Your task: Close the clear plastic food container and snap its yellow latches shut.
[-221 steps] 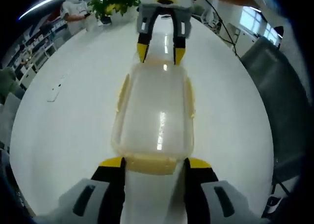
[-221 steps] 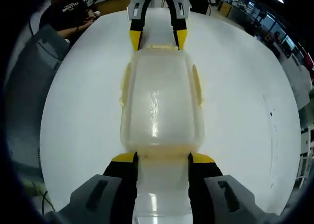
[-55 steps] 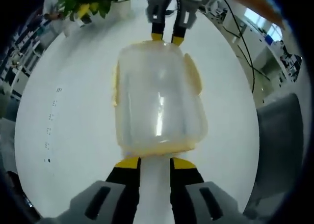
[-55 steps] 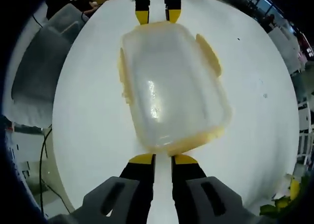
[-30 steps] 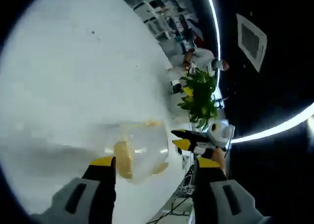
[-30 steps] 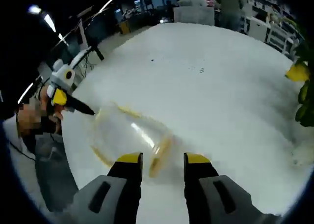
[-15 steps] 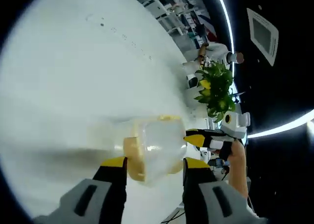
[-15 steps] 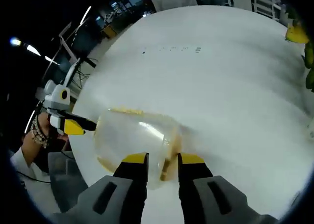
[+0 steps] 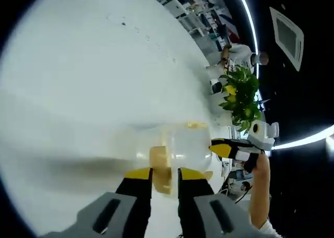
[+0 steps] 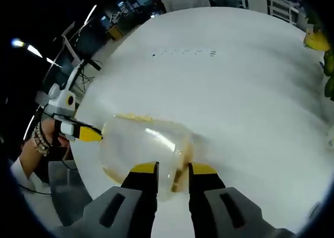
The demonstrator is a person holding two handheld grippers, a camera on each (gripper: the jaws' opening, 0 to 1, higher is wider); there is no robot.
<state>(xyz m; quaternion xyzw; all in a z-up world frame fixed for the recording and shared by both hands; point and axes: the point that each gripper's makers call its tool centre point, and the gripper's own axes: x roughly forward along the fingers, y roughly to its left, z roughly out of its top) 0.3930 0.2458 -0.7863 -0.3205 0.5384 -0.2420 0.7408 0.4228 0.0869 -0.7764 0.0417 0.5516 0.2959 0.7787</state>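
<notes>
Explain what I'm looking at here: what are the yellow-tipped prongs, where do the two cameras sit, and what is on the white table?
A person holds a two-jaw claw in each hand; each carries a fisheye camera looking along its prongs. In the left gripper view, the left claw has its jaws close together at a yellow latch of the clear plastic container; the other claw comes in from the right. In the right gripper view, the right claw meets the container at another latch. It rests on a white table; a plant stands beyond.
</notes>
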